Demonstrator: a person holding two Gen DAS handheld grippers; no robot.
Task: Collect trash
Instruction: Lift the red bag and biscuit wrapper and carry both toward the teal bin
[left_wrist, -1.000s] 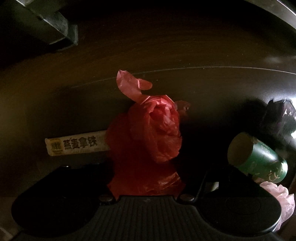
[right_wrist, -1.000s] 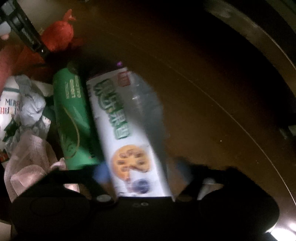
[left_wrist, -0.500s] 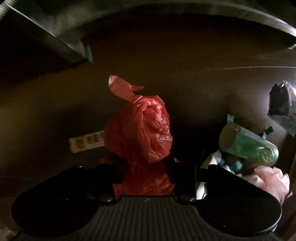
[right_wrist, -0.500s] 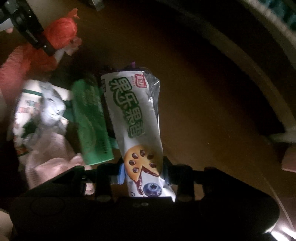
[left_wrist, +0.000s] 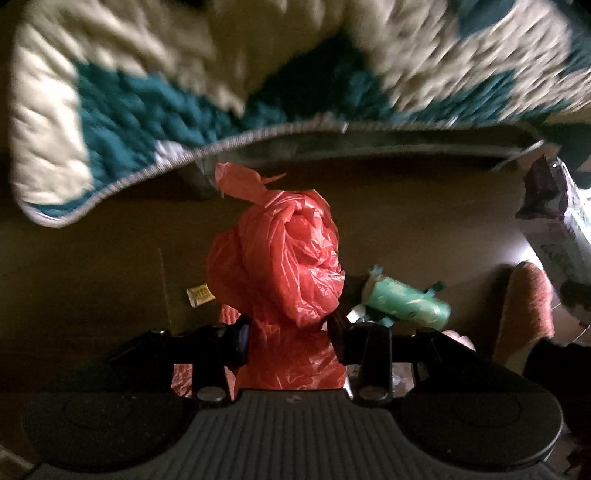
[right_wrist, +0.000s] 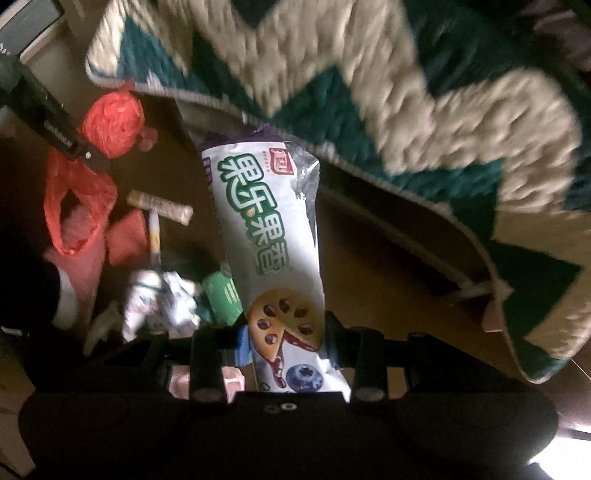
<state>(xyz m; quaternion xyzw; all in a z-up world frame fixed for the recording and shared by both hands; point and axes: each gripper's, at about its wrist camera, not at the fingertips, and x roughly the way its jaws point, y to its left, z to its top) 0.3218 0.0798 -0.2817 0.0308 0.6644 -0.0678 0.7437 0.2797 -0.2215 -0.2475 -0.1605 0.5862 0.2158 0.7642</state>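
Left wrist view: your left tongs (left_wrist: 288, 339) are pinched on the crumpled red plastic bag (left_wrist: 284, 258), the pads biting into its lower folds while the knotted bulk balloons out ahead of them. It looks feather-light and soft, so it will squash rather than resist; thin film like this can slide through the pads, so a bunched, thick part is the best place to hold, and that is where you have it. Beyond the bag, to the right of the tongs, a green cylindrical paper tube (left_wrist: 410, 304) lies on the brown floor (left_wrist: 92, 266). Ahead hangs a blurred cream-and-teal quilted blanket (left_wrist: 147, 92).

Right wrist view: your right tongs (right_wrist: 286, 341) are clamped across the printed end of the long white foil biscuit wrapper (right_wrist: 269, 236), which juts forward stiffly. It seems light, glossy and slippery, and may crackle or buckle under a hard squeeze; the hold near one end leaves the far end free to swing. Left of these tongs, the floor carries more litter: a loose red plastic bag (right_wrist: 74, 206) and a crumpled printed paper (right_wrist: 162, 299).
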